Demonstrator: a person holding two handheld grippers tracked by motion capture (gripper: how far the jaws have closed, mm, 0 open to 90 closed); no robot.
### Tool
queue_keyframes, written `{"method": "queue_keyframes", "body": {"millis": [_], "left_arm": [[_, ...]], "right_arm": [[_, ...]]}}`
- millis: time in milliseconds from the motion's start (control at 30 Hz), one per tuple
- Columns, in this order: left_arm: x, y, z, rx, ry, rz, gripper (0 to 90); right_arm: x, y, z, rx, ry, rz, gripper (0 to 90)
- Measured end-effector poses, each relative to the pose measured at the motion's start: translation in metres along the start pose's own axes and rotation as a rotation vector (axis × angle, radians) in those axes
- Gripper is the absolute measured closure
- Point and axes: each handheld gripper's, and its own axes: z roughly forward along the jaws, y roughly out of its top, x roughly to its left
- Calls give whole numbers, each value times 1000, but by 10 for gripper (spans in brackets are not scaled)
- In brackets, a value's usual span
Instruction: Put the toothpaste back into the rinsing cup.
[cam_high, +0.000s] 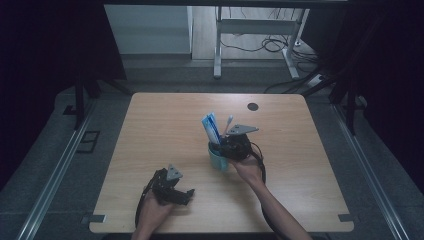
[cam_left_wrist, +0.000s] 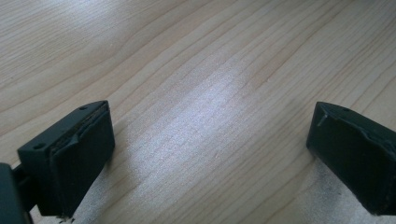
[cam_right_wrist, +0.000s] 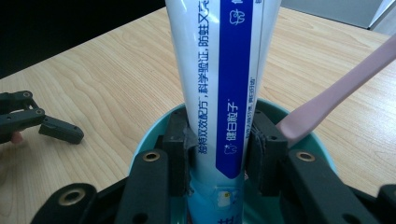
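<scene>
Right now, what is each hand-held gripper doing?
Left hand-held gripper: open, empty, over the wooden table.
Right hand-held gripper: shut on the blue-and-white toothpaste tube in the teal plastic cup.

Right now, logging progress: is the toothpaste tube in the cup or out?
In: toothpaste tube stands inside cup, right gripper clamped on it.

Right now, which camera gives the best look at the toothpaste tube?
The right gripper view: the toothpaste tube stands close up, printed lettering legible, pinched between the right gripper's jaws inside the teal cup. The high view shows the tube small, sticking out of the cup. The left gripper view looks at bare table.
</scene>
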Motion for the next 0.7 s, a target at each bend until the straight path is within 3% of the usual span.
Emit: {"method": "queue_keyframes", "body": {"millis": [333,700], "left_arm": [[0,0,0,-1,0,-4,11],[0,0,0,2,0,1,11]], "right_arm": [[0,6,-4,11,12,12,565],[2,11,-8,54,32,-16,455]]}}
